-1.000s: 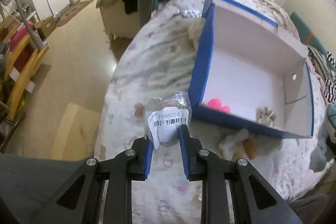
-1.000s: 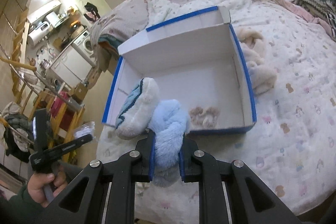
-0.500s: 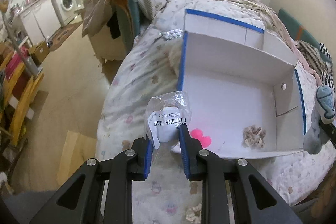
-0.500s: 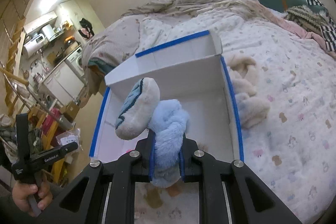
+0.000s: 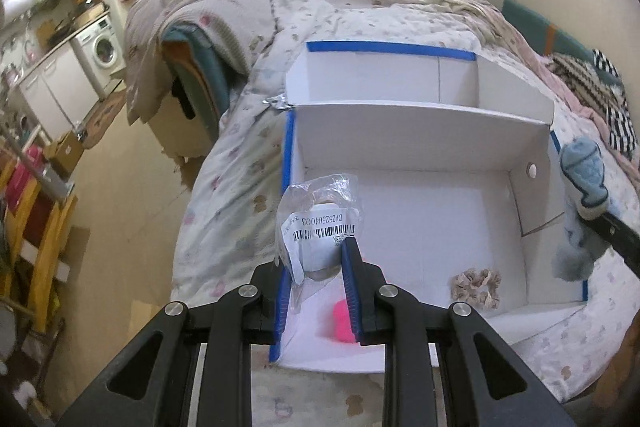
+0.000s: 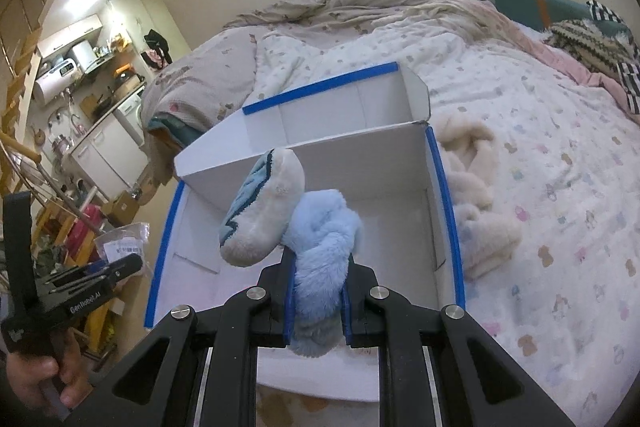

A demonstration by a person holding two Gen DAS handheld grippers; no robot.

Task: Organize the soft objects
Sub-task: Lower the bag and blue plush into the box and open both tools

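Left wrist view shows us carrying loads over the box [image 5: 420, 131]: left gripper [image 5: 318, 279] pinching a bagged item [image 5: 320, 223], right gripper [image 6: 318, 291] clamping a blue plush [image 6: 320, 239], release next.

Black throughout on the left hand-held gripper [image 5: 316, 259]: two angular arms with triangular cut-outs, four round silver screw heads across the linkage, blue pads lining the inner faces of both fingers [image 5: 352, 283]. Matched in build by the right hand-held gripper [image 6: 318, 287]: same black frame, silver screws, blue pad strips. Marked with white "GenRobot.AI" lettering along the left one's side, seen at far left of the right wrist view, above a bare hand [image 6: 44, 379].
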